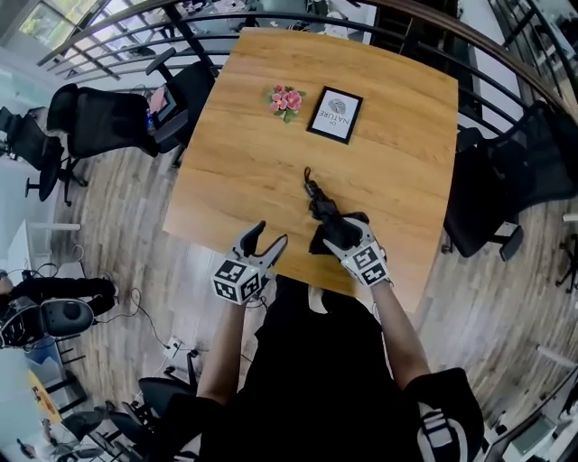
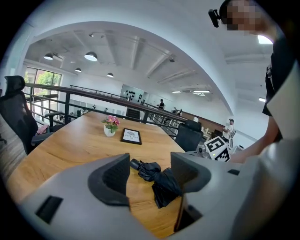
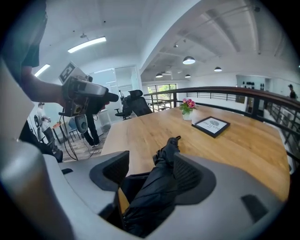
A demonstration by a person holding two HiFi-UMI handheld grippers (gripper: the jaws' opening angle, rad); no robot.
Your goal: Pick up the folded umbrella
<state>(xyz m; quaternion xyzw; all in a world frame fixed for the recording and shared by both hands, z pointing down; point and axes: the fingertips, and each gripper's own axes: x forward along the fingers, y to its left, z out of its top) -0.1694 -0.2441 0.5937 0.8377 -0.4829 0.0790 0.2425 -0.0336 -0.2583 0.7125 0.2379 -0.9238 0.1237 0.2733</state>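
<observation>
A black folded umbrella [image 1: 318,200] lies on the wooden table [image 1: 397,135] near its front edge, handle end pointing away from me. My right gripper [image 1: 340,236] is open and straddles the umbrella's near end. In the right gripper view the umbrella [image 3: 161,180] rests against the right-hand pad [image 3: 190,174], with a gap to the other pad. My left gripper [image 1: 269,236] stands open and empty at the table's front edge, to the left of the umbrella. In the left gripper view, the umbrella [image 2: 157,174] lies beyond the jaws.
A framed picture [image 1: 335,115] and a small pot of pink flowers [image 1: 285,99] stand at the table's far side. Black office chairs [image 1: 99,122] flank the table at left and right [image 1: 515,189]. A curved railing [image 1: 433,23] runs behind.
</observation>
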